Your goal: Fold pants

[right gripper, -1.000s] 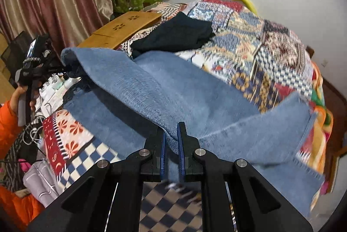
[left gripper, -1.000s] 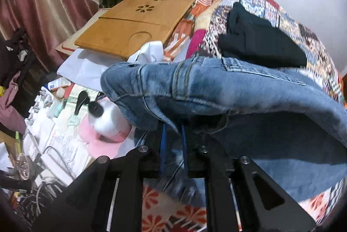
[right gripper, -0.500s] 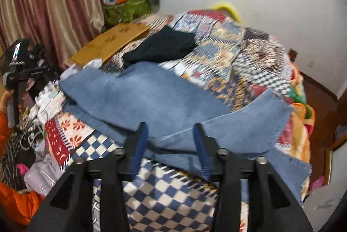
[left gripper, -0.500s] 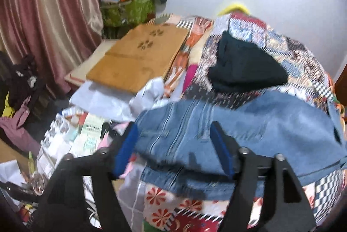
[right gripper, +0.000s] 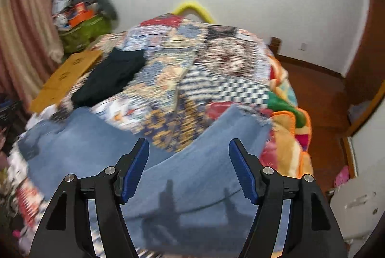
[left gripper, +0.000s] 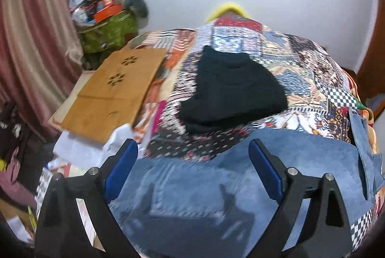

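Observation:
Blue denim pants (left gripper: pixel 192 190) lie folded on the patchwork bed cover, the waist end under the left wrist view. My left gripper (left gripper: pixel 193 171) hangs above the denim, its jaws still opening wide, nothing pinched between the blue pads. In the right wrist view the pants (right gripper: pixel 192 176) spread across the near bed, legs folded over to the right. Above them my right gripper (right gripper: pixel 189 168) has its jaws opening too, the cloth lying loose below them.
A folded black garment (left gripper: pixel 231 91) lies further back on the patchwork bed cover (left gripper: pixel 312 79). A wooden lap tray (left gripper: pixel 113 94) rests at the bed's left edge, with clutter beside it. Wooden floor (right gripper: pixel 320 94) runs along the right of the bed.
Both grippers were shut on the denim and holding it up. They have let go, opened, and drawn back and upward while the pants dropped flat onto the bed.

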